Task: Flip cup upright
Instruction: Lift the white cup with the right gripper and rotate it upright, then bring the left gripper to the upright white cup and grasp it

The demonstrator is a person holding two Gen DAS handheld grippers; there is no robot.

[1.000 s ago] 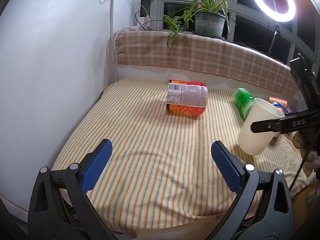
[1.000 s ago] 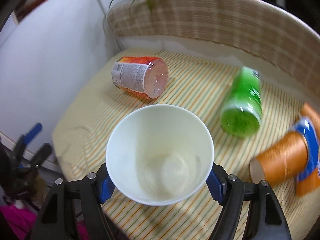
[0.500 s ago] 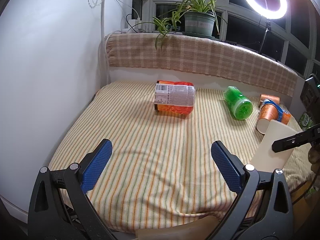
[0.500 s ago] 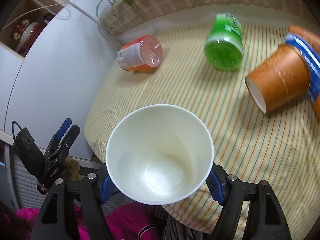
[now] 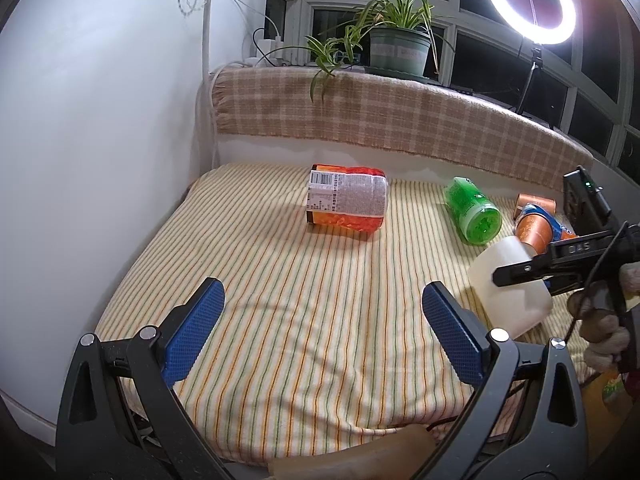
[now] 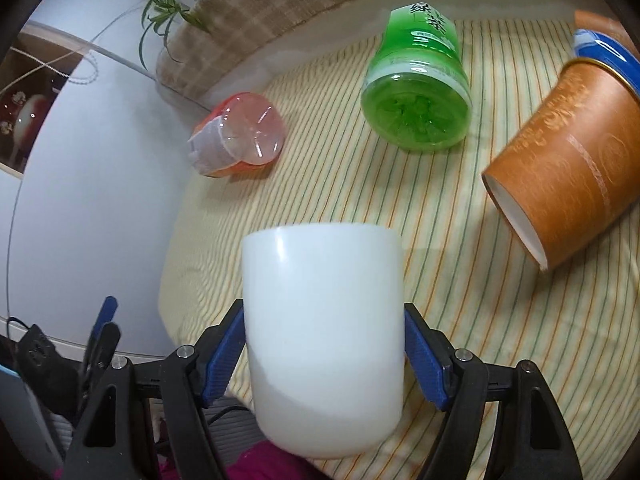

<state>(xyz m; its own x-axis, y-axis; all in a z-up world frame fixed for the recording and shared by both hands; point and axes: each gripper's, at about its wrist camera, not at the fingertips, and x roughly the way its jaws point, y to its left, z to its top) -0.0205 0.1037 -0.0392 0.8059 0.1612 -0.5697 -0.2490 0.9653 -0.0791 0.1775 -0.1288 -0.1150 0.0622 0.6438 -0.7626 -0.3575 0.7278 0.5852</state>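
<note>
My right gripper [image 6: 324, 356] is shut on a plain white cup [image 6: 324, 332]. Its blue pads press both sides of the cup, which I hold tilted above the near right part of the striped cloth [image 6: 360, 184]. In the right wrist view I see the cup's outer wall; its mouth is hidden. The cup [image 5: 508, 284] and the right gripper [image 5: 520, 276] also show at the right of the left wrist view. My left gripper [image 5: 320, 332] is open and empty over the front of the cloth [image 5: 300, 280].
Lying on the cloth are an orange-red jar [image 5: 346, 204], a green bottle [image 5: 474, 210] and an orange paper cup [image 6: 560, 188] with a blue item [image 6: 608, 52] behind it. A checked backrest [image 5: 380, 120], a potted plant [image 5: 400, 48] and a ring light [image 5: 530, 0] stand behind. A white wall [image 5: 100, 140] is at left.
My right gripper has turned the white cup: its open mouth faced the camera before, now only its outer wall shows. The cup has moved closer to the orange paper cup.
</note>
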